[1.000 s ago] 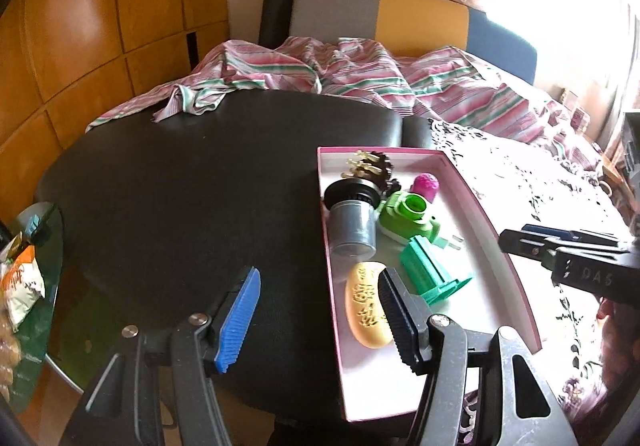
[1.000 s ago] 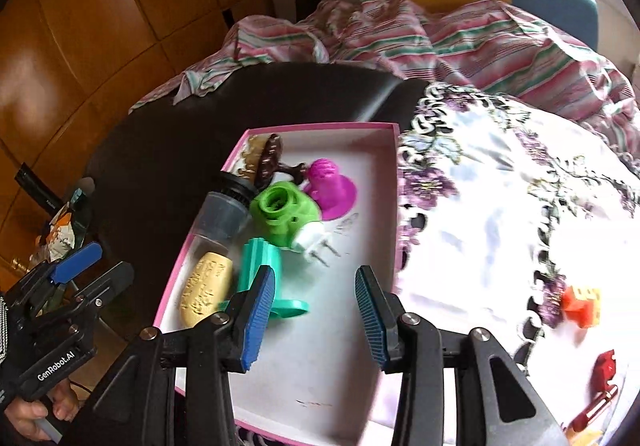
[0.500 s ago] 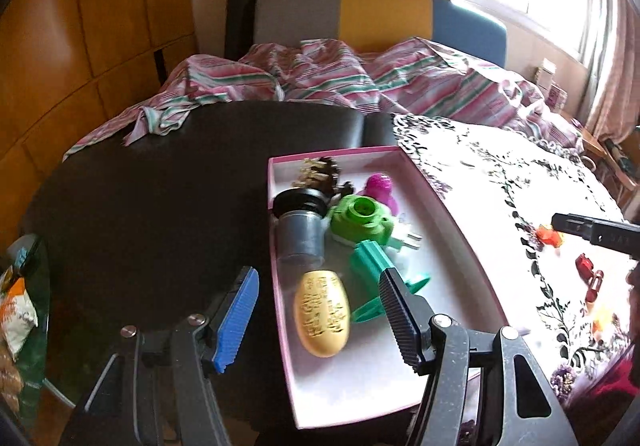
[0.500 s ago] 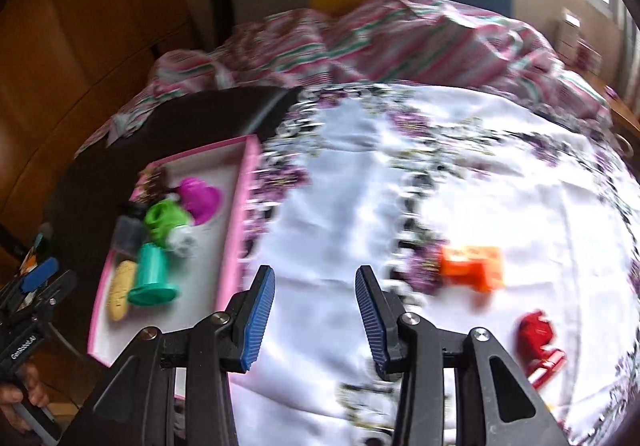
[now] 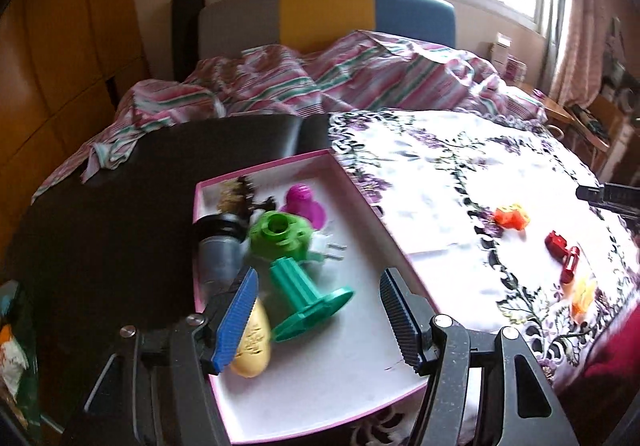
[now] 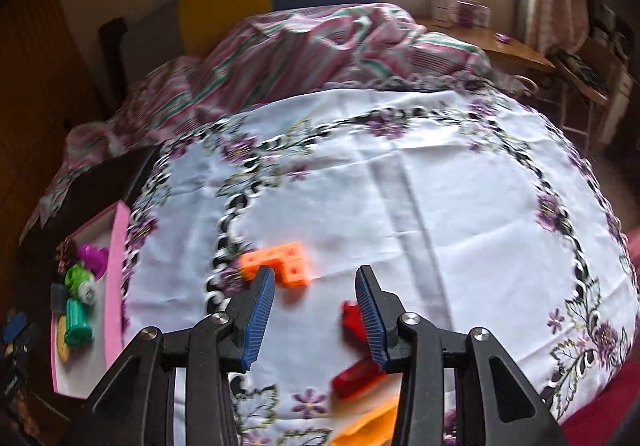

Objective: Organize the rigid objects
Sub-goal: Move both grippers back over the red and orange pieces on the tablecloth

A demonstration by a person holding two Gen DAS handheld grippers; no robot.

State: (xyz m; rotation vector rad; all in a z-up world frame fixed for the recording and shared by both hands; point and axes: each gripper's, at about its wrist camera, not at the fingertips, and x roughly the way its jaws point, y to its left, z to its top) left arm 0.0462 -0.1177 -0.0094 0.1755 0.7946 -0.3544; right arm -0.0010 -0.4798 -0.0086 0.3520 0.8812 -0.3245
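Fingers of both grippers spread, nothing between them: left gripper (image 5: 316, 320) over the pink-rimmed tray (image 5: 362, 198), which holds a teal spool (image 5: 306, 294), green piece (image 5: 280, 234) and yellow oval (image 5: 252, 342). Right gripper (image 6: 316, 316) above the floral tablecloth (image 6: 440, 182), just short of the orange block (image 6: 282, 262); red piece (image 6: 352, 320) beside its right finger.

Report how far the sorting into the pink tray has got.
Done: the pink tray already holds the green stand, yellow oval piece, grey jar, lime part and magenta piece. In hand: nothing; the left gripper and right gripper are both open and empty. Left: the orange block, red pieces and a yellow-orange piece lie on the floral cloth.
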